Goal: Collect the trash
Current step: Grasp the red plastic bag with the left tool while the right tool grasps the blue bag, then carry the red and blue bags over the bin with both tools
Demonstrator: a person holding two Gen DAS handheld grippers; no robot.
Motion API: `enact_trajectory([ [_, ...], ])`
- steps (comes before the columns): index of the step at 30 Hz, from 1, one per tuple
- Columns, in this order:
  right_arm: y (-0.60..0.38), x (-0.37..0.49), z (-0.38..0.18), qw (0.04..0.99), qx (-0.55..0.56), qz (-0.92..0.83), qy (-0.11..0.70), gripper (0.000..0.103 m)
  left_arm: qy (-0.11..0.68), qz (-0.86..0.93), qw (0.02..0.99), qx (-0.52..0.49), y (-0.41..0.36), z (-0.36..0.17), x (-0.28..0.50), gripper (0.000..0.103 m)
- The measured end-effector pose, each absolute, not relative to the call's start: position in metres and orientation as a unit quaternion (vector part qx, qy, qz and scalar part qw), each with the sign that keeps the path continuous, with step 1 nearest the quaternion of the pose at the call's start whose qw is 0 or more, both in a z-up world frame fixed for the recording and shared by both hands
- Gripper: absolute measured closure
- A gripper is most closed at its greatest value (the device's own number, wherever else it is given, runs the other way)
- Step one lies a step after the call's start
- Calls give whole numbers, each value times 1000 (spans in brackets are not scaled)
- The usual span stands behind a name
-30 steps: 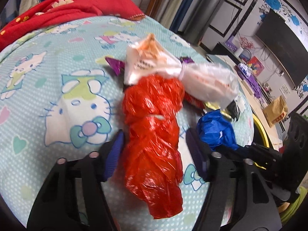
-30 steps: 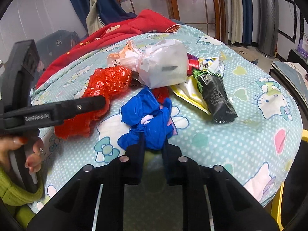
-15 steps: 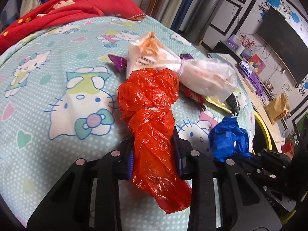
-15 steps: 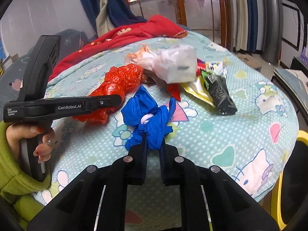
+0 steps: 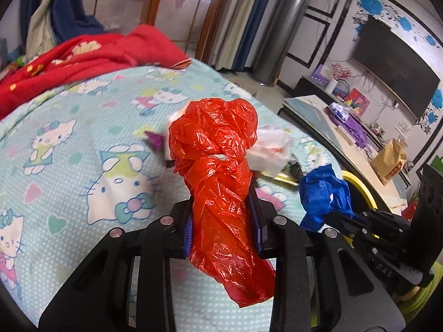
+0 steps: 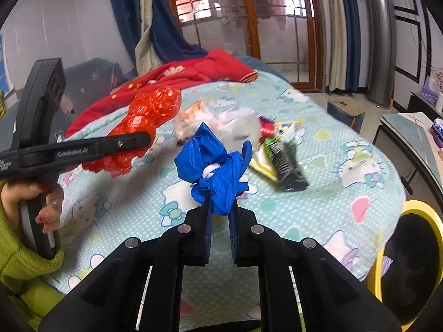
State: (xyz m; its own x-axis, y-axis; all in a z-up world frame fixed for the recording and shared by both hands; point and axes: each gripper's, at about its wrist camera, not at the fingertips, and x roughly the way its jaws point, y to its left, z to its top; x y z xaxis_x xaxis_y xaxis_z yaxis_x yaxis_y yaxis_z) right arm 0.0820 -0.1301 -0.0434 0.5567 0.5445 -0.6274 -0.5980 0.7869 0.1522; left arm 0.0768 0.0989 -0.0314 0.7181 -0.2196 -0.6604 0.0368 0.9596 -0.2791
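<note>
My left gripper (image 5: 223, 221) is shut on a tied red plastic bag (image 5: 218, 171) and holds it lifted above the bed; the bag also shows in the right wrist view (image 6: 149, 116). My right gripper (image 6: 220, 207) is shut on a tied blue plastic bag (image 6: 216, 166), also lifted; it shows in the left wrist view (image 5: 324, 196). On the Hello Kitty bedsheet (image 6: 346, 171) lie a white plastic bag (image 6: 232, 127), a black wrapper (image 6: 288, 166) and a yellow wrapper (image 6: 261, 166).
A yellow-rimmed bin (image 6: 409, 262) stands beside the bed at the right. A red blanket (image 5: 83, 61) lies at the bed's far end. A low table (image 5: 346, 138) with clutter and a TV (image 5: 396, 83) stand to the right.
Both grippers have risen, lifting the red bag and the blue bag off the sheet. The left gripper went from open around the red bag to shut on it.
</note>
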Motion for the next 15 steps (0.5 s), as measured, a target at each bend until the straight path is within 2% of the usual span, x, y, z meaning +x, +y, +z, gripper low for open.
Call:
enact_trajectory([
  [15,-180,89,-17,908,-4,275,317,92,338,-110,929,-101,54,-9,68,79],
])
